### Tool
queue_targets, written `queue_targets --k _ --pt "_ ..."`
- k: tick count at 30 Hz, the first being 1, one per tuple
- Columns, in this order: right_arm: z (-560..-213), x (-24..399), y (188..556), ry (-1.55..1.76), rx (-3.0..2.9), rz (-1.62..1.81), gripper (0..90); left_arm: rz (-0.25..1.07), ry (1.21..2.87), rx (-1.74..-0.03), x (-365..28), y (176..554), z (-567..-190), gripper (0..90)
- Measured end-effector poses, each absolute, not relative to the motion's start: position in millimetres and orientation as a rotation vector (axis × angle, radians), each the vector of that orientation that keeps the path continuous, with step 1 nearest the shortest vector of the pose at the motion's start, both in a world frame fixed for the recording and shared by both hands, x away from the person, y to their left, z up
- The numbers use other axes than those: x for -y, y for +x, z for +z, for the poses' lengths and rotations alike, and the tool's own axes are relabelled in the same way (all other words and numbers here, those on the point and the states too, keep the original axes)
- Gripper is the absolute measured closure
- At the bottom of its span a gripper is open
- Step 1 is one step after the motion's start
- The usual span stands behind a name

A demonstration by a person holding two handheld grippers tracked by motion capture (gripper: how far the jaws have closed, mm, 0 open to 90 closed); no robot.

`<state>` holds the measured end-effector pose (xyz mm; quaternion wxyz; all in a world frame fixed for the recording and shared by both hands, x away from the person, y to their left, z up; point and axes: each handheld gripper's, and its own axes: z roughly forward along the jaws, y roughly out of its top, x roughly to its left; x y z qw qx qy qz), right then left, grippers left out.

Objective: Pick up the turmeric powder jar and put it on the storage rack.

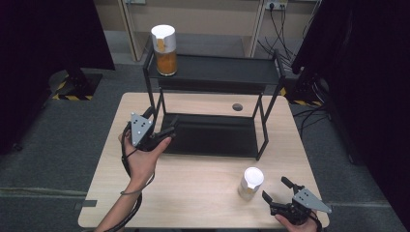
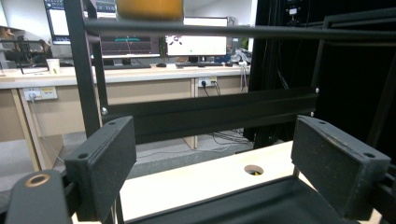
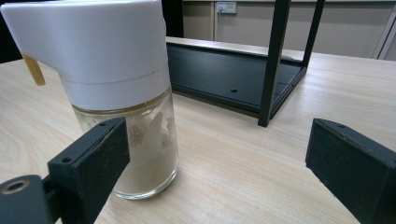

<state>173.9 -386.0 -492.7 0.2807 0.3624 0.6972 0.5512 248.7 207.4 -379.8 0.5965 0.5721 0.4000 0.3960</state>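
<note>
Near the tabletop's front right corner, the glass dispenser jar (image 1: pixel 251 183) stood just beside the right gripper (image 1: pixel 277 193), jaws wide and empty. The left gripper (image 1: pixel 162 134) gaped empty at the black rack (image 1: pixel 212 70). Smooth, breakable glass: best clasped around the body under the white cap.

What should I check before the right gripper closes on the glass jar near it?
1. Right gripper fingers open: ok.
2. Glass jar upright on the table: ok.
3. Jar centred between the fingers: not ok, it sits by one finger.
4. White lid seated on the jar: ok.
5. Left gripper away from the jar, at the black rack: ok.
6. Lower rack shelf free for placing: ok.
</note>
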Motion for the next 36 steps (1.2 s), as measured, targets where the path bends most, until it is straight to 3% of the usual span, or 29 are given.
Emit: queue_targets --k 36 --pt "-493 386 174 0.969 -1.870 1.476 6.8 0.856 1.400 -0.987 -204 231 -451 13.4"
